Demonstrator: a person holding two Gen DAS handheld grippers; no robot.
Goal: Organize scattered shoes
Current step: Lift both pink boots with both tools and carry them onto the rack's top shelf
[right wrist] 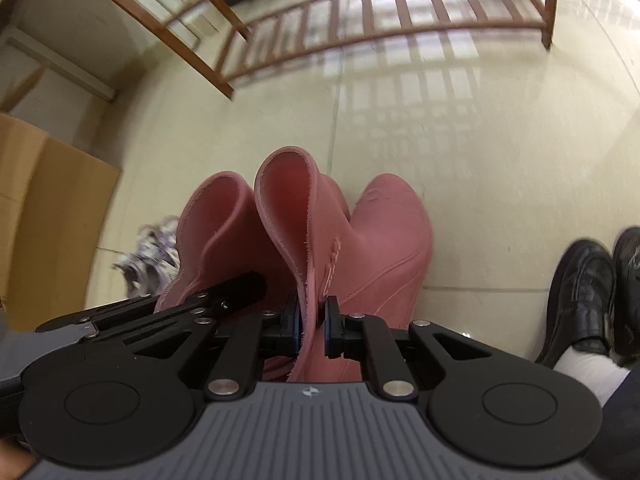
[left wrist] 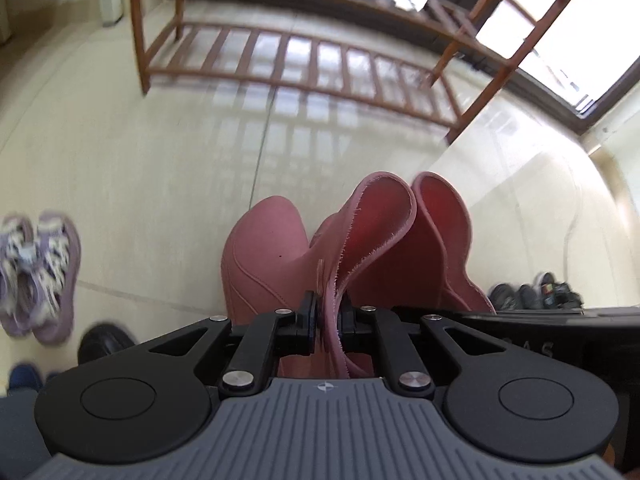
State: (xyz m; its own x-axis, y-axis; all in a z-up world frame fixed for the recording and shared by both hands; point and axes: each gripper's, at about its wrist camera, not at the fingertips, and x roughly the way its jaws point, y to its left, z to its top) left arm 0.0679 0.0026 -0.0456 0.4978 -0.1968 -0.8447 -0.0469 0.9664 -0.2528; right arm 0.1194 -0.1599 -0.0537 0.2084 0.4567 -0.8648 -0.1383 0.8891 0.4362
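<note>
While both pairs of tongs point steeply down at the glossy cream tiled floor (left wrist: 132,168), each is clenched on the thin top edge of a pink rubber ankle boot. The left tongs (left wrist: 329,318) pinch the collar of the left pink boot (left wrist: 264,256), whose rounded toe points away toward the rack, with the frayed rim of the collar squeezed flat between the black pads. The right tongs (right wrist: 311,322) grasp the collar of the right pink boot (right wrist: 384,248) in the same way, the rim pressed thin between their pads. The two boots hang side by side, their open shafts touching or just beside each other, in front of the rack and apart from it. In the right wrist view the black linkage of the left tongs shows at the left, just beside the other boot's shaft.

Beyond the boots stands a brown wooden slatted shoe rack (left wrist: 304,60), its lower shelf bare and reflected in the floor. A pair of lilac-and-white patterned sneakers (left wrist: 38,276) lies well off to the left on the floor, blurred. Some dark shoes (left wrist: 536,292) sit at the far right of the left wrist view, too small to tell more. A person's black leather shoes (right wrist: 580,292) with a white sock stand at the right of the right wrist view, and a brown cardboard box (right wrist: 48,216) sits at its left edge.
</note>
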